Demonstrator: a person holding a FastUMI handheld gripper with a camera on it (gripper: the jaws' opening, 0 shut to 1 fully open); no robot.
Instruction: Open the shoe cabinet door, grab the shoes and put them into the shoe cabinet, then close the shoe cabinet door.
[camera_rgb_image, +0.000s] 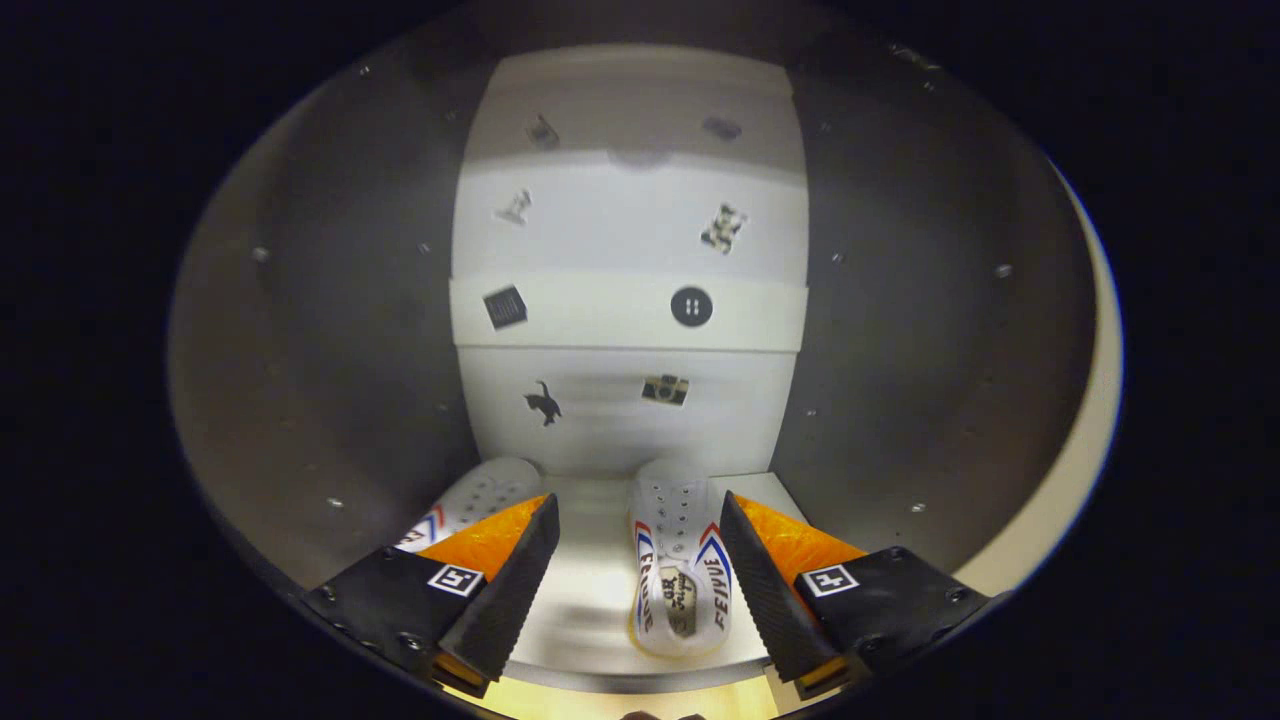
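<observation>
I am looking into the shoe cabinet (900, 350), with its dark side walls on either side. A white canvas shoe (680, 570) with red and blue chevrons lies on the cabinet floor (580, 600), toe pointing to the back. My gripper (635, 500) is open, and this shoe sits between the fingers, close to the right finger (760, 570). The left finger (510, 580) stands well apart from it. A second white shoe (480, 495) lies further left, partly hidden behind the left finger.
The white back wall (620, 230) carries several small stickers and a raised band across its middle. The cabinet's pale front edge (1060, 500) curves past on the right.
</observation>
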